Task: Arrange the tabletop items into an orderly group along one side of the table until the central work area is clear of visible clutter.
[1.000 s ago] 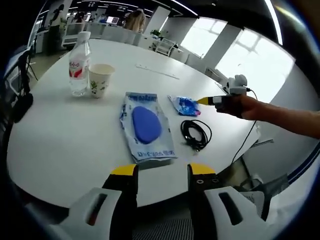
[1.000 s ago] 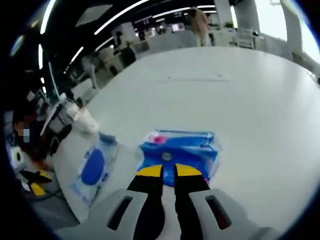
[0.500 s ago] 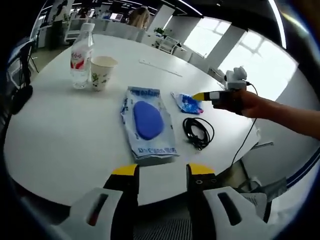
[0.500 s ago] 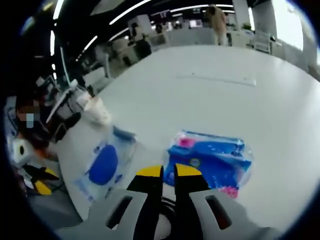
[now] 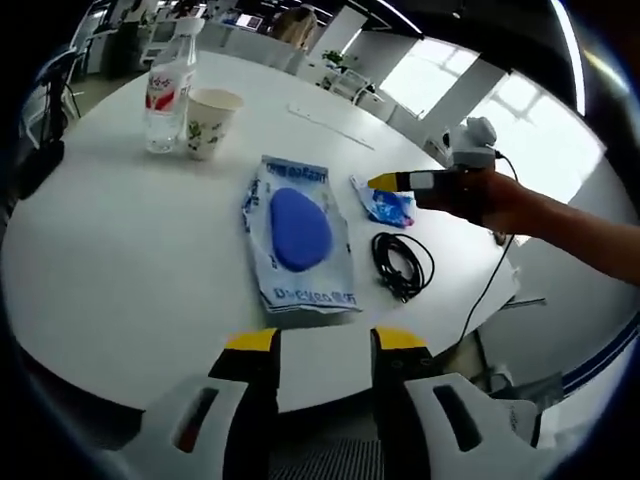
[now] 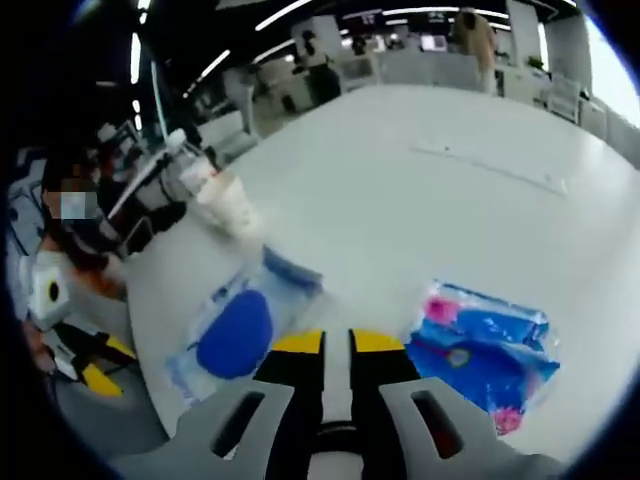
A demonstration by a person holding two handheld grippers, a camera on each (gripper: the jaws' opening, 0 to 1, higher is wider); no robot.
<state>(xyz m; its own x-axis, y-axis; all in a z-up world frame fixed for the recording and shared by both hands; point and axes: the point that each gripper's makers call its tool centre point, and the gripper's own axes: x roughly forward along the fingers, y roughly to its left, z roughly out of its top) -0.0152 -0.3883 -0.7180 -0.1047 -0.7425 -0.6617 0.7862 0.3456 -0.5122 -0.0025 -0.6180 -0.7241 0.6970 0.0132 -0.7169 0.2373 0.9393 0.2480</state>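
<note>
On the round white table [image 5: 120,250] a clear packet with a blue oval [image 5: 300,235] lies in the middle. A small blue packet [image 5: 385,205] and a coiled black cable [image 5: 403,265] lie to its right. A water bottle [image 5: 165,85] and a paper cup [image 5: 212,122] stand at the far left. My left gripper [image 5: 325,340] hangs open before the table's near edge, holding nothing. A hand holds my right gripper [image 5: 395,181] above the small packet. In the right gripper view my right gripper [image 6: 337,342] is shut and bare, between the oval packet [image 6: 235,335] and the small blue packet [image 6: 485,350].
A thin pale strip [image 5: 330,125] lies on the far part of the table. The cup [image 6: 225,205] and blurred bottle [image 6: 185,165] stand beyond the oval packet. A person [image 6: 70,260] sits at the left edge. Office chairs and desks stand behind the table.
My right gripper has swung left off the small blue packet, which now lies right of its jaws, toward the oval packet. The left gripper has hardly moved.
</note>
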